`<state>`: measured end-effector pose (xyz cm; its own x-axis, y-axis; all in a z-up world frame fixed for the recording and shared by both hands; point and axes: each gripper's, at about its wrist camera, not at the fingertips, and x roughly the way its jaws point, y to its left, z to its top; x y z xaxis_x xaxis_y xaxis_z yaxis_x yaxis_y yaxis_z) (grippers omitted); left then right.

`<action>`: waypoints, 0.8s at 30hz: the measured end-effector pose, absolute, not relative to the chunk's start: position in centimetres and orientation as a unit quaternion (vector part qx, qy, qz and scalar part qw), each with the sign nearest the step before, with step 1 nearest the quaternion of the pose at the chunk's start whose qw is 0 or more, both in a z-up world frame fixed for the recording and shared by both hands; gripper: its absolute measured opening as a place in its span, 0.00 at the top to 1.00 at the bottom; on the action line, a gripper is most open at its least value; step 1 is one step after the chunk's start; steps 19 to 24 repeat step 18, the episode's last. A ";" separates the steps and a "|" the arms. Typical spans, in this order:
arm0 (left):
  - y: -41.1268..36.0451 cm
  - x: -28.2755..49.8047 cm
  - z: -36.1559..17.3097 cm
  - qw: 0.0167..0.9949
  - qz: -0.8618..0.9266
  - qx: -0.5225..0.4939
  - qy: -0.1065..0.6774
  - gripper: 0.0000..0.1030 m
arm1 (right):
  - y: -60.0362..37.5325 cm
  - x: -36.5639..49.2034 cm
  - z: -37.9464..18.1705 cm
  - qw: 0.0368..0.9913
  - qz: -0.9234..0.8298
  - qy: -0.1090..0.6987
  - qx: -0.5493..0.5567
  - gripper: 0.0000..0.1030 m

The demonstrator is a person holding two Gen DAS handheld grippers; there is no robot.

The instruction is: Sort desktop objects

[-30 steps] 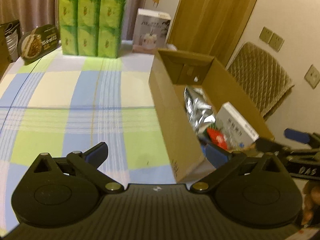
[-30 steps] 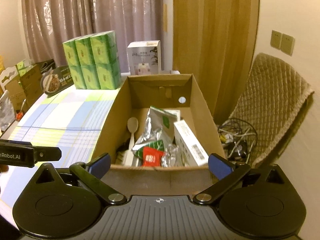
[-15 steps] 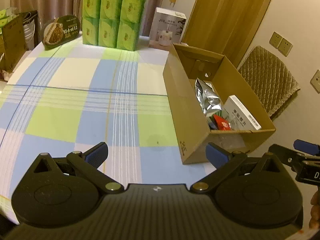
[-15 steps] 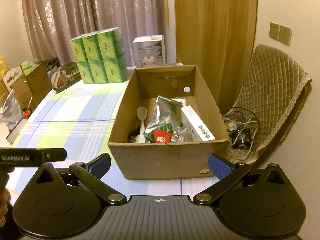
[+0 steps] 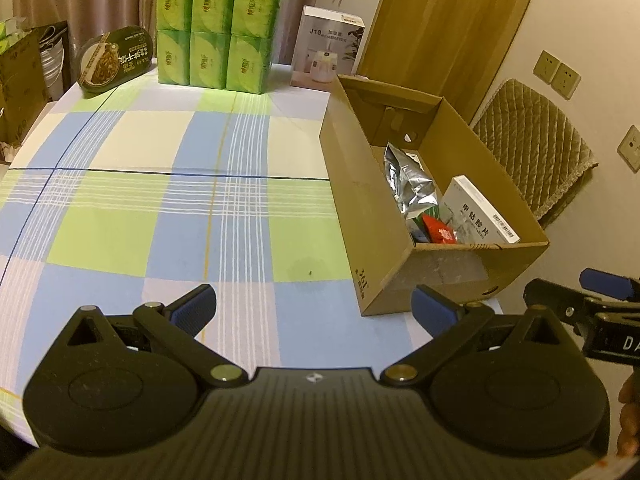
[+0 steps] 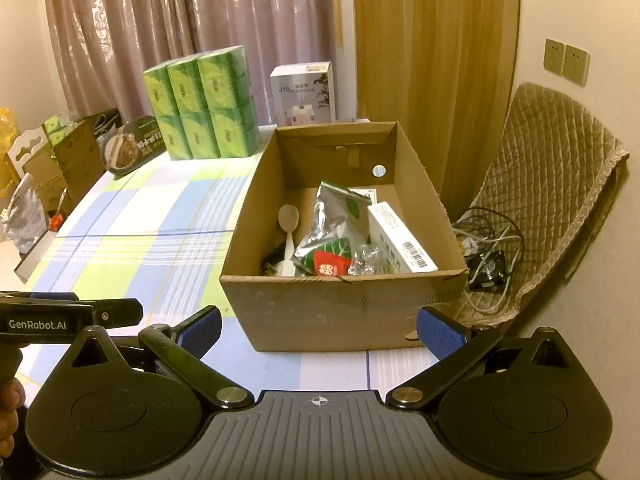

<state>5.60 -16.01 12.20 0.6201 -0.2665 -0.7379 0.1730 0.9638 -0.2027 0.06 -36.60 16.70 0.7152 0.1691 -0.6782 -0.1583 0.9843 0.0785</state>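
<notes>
From the left wrist view, the left gripper (image 5: 314,306) hangs over the checked tablecloth (image 5: 160,184) with its jaws spread wide and nothing between them. The cardboard box (image 5: 384,264) sits ahead to its right, holding a silver pouch (image 5: 408,184), a white carton (image 5: 480,212) and a red packet (image 5: 440,232).

From the right wrist view, the right gripper (image 6: 319,330) is also spread wide and empty, just short of the box's near wall. Inside the box lies a pale spoon (image 6: 288,236), left of the pouch. Green tissue packs (image 6: 204,104) stand beyond the box.
</notes>
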 end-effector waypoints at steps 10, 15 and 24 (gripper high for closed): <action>-16.6 5.7 12.0 0.900 -0.125 -0.043 0.416 0.01 | -36.8 0.4 16.2 0.925 0.083 0.370 0.007 0.02; -16.8 5.7 11.7 0.900 -0.124 -0.035 0.416 0.01 | -36.9 0.4 16.0 0.925 0.080 0.372 0.008 0.02; -16.8 5.5 11.7 0.903 -0.130 -0.033 0.407 0.01 | -36.9 0.4 15.8 0.924 0.078 0.375 0.006 0.02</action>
